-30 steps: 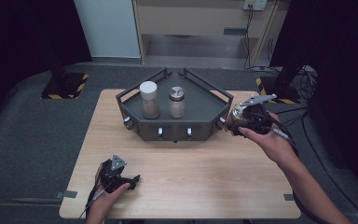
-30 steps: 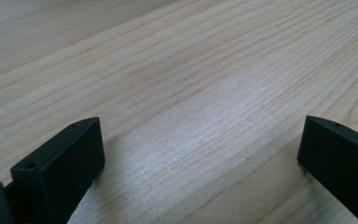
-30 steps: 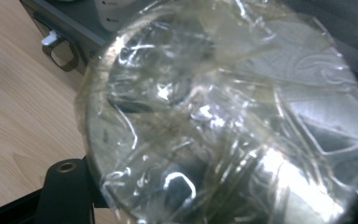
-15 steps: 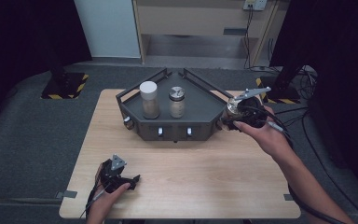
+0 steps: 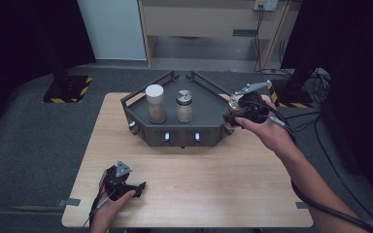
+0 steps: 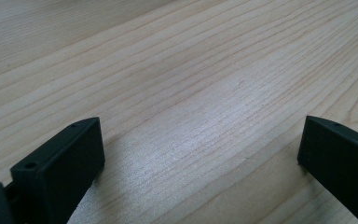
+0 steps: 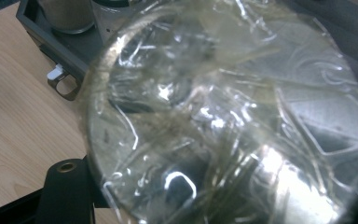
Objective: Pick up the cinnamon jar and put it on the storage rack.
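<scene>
The left gripper (image 5: 139,185) rests low on the wooden counter (image 5: 209,189) near the person's edge, its jaws spread wide with nothing but bare wood between them; it seems parked there, out of the way, so that the other hand can work freely.

Further right, on the far half of the counter, stands a dark grey tray (image 5: 209,99) with angled walls. Inside it, a jar with a white lid (image 5: 155,103) and a jar with a metal lid (image 5: 184,106) stand upright, just beside each other, leaving the right part of the tray floor free.

At the tray's right corner, the right gripper (image 5: 234,108) holds a clear glass jar (image 7: 223,116), clamped between its jaws and tilted. I judge it is being carried over the wall toward that free place.
</scene>
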Tool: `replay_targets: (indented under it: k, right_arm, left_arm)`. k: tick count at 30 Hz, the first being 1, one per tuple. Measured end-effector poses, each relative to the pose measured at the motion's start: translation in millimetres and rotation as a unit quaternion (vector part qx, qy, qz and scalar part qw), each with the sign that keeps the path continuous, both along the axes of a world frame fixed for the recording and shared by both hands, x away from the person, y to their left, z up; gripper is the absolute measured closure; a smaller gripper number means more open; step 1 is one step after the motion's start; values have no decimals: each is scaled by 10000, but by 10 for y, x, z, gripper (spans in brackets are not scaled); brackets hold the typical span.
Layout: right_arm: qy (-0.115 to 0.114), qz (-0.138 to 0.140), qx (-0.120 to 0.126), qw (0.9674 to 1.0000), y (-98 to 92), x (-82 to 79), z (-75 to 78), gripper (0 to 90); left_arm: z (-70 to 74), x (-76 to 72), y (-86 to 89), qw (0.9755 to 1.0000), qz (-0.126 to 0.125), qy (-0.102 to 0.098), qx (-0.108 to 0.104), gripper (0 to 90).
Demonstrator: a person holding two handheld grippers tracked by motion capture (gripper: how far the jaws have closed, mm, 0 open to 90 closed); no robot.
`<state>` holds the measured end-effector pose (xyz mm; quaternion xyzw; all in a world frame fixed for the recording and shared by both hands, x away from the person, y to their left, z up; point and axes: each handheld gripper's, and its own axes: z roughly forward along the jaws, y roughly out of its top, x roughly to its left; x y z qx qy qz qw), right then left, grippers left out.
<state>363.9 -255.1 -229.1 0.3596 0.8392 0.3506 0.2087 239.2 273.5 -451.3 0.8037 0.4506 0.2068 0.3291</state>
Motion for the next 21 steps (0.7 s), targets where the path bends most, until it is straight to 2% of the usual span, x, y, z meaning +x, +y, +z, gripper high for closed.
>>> replay_targets:
  k: [11,21]
  right_arm:
    - [39,70,-44,10000,176,159,35,310]
    - [37,84,-25,10000,242,272,74,310]
  left_arm:
    - [-1,-1,-1,10000,3,-3,-3,0]
    - [-1,0,0,10000,-1,-2,-3,0]
